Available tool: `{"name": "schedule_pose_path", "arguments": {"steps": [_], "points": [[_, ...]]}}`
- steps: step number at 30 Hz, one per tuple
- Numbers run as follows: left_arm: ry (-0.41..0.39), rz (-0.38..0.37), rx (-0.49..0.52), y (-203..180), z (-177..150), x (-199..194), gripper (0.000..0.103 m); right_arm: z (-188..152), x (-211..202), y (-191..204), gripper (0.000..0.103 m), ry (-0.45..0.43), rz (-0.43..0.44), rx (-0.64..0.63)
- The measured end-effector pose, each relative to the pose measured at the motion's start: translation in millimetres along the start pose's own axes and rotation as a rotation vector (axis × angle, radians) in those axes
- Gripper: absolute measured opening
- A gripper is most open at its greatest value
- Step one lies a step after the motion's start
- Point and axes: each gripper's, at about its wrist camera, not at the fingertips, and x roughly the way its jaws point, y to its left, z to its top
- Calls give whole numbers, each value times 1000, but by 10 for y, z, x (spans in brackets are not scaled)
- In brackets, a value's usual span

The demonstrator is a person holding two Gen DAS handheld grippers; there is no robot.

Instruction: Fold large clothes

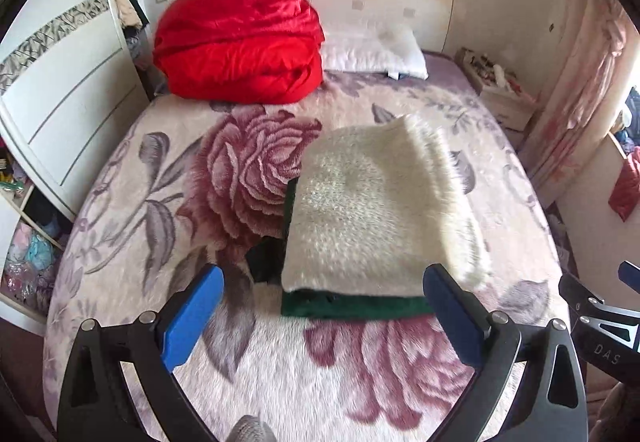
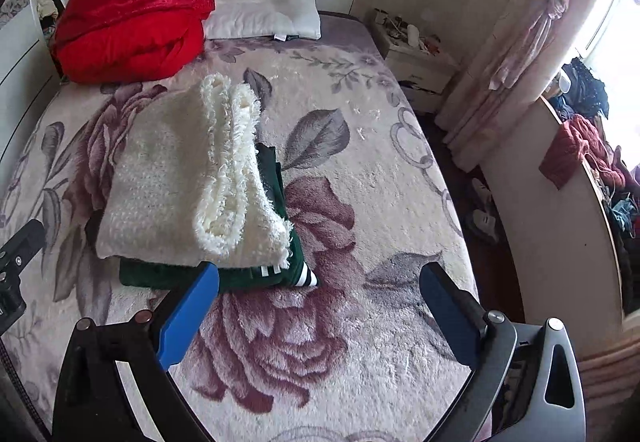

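Both tools up off the bed, angled down at it. Left tool (image 1: pixel 324 306): blue pads spread wide, nothing between them. Right tool (image 2: pixel 320 304): same, pads wide apart, empty.

Cream fuzzy sweater (image 1: pixel 380 210) is folded into a rough rectangle, sitting on top of a folded dark green garment (image 1: pixel 352 305). Green one sticks out along the near edge and a bit on the left side; from the right wrist view a white-striped cuff (image 2: pixel 306 276) pokes out at the stack's near right corner. Sweater's folded layers (image 2: pixel 232 162) show as a thick fringed edge on the right side.

Stack sits mid-bed on the floral blanket (image 1: pixel 248 170), apart from both tools. Red quilt (image 1: pixel 240 38) bundled at the head of the bed, left side, white pillow (image 1: pixel 376 50) just beside it against the headboard. Nightstand (image 2: pixel 416 54) right of the bed, cluttered top. Pink curtain (image 2: pixel 532 22) tied back near the window.
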Motion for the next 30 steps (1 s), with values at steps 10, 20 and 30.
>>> {"name": "schedule_pose_path", "arguments": {"steps": [10,20,30], "points": [[-90,29,22,-104,-271,-1691,102,-393,-1939,-437,102,-113,9,26],[-125,26,-27,-112,-720,-2986,102,-880,-3535,-754,102,-190,32,-3],[-154,73,-22,-164,-904,-3721,102,-1284,-4430,-1029,102,-226,92,-5]]}}
